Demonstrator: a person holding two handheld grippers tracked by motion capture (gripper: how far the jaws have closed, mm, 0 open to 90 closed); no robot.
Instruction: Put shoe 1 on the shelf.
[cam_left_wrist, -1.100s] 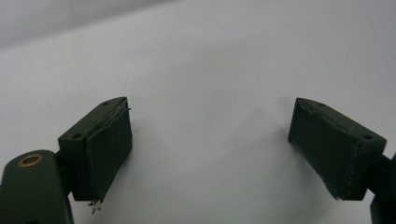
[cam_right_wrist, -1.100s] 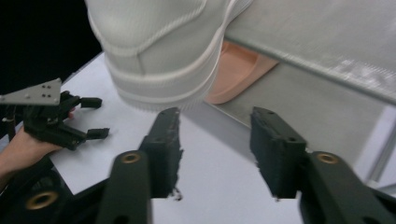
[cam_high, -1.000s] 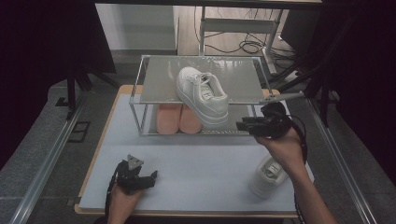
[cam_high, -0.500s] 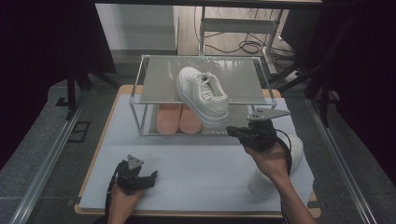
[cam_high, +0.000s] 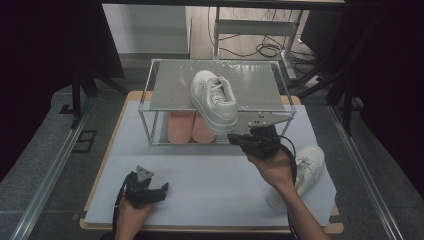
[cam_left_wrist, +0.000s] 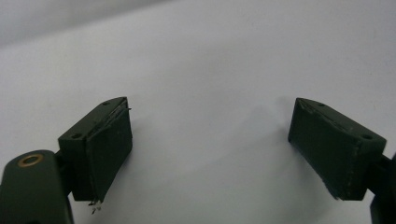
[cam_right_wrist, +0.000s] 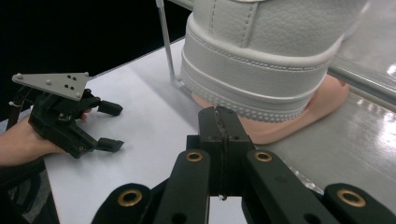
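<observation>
A white sneaker (cam_high: 215, 100) sits on the top shelf of a clear rack (cam_high: 165, 82), its heel hanging over the front edge. A pink pair of shoes (cam_high: 190, 127) lies on the lower level beneath it. My right gripper (cam_high: 232, 139) is shut and empty, just in front of that heel. In the right gripper view its closed tips (cam_right_wrist: 219, 116) point at the sneaker's heel (cam_right_wrist: 261, 56) and the pink sole (cam_right_wrist: 303, 116) without touching. A second white sneaker (cam_high: 307, 167) lies on the mat, partly behind my right forearm. My left gripper (cam_high: 164, 190) rests open and empty on the mat (cam_left_wrist: 210, 70).
The white mat (cam_high: 200, 170) covers a wooden table (cam_high: 125, 97) and stretches between my two hands. Metal rails (cam_high: 50, 165) run along both sides. The left gripper (cam_right_wrist: 117, 127) shows open at the left of the right gripper view.
My right hand has moved left and slightly down, from the rack's right corner to the sneaker's overhanging heel. The second sneaker is now more exposed. The left hand has stayed put.
</observation>
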